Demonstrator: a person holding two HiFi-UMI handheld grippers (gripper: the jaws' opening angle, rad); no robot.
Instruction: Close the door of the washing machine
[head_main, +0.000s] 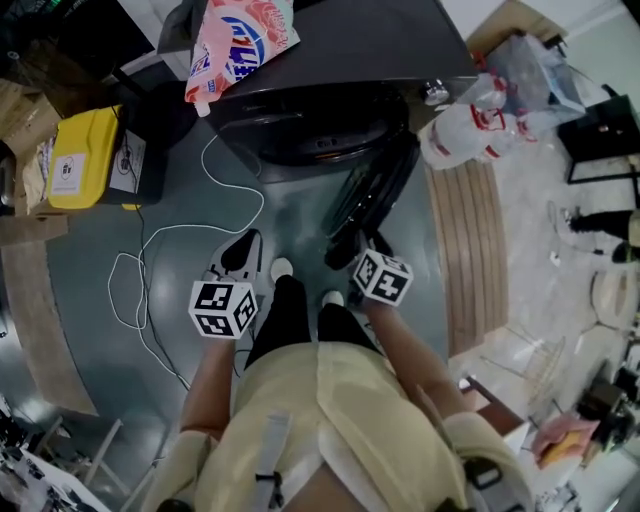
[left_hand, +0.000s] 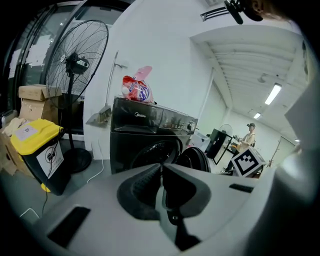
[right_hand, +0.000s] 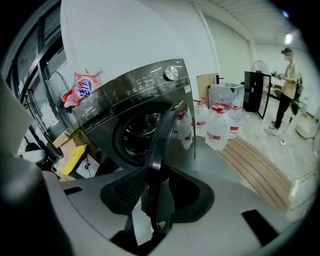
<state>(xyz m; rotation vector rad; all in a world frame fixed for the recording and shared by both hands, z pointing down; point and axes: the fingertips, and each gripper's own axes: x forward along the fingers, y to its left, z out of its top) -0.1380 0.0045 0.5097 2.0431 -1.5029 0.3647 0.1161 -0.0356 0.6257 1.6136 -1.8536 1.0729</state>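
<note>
Right gripper (right_hand: 158, 176): jaws stand apart, straddling the rim of the door (right_hand: 163, 131); no clamp shows, so I read it as released rather than grasping.
Left gripper (left_hand: 161, 169): clenched on nothing, held left of the other one and aimed at the machine's front.
Door position: swung wide open and edge-on to the near gripper, hinged at the right of the washing machine (right_hand: 131, 95), well apart from the drum opening (right_hand: 136, 131).
Step in hand: judged to be the very start of the swing, with the whole arc left to go.
Risk, slip: with the jaws loose around the rim, a sideways push may let the rim slide out, and the door would stall partway.
Risk, pinch: if the jaws ride the rim all the way in, one jaw could be caught between door and machine front.
Risk, latch: too soft a push may leave the door resting against the front without catching.
Risk, pouch: a detergent pouch (head_main: 236, 40) hangs over the machine's top front edge, and a hard slam could shake it down.
Risk, bottles: water bottles (right_hand: 220, 125) stand just right of the machine on the far side of the door, so a move the wrong way could swing it into them.
Risk, footing: a white cable (head_main: 150, 262) loops on the floor left of the feet and could catch a step.
</note>
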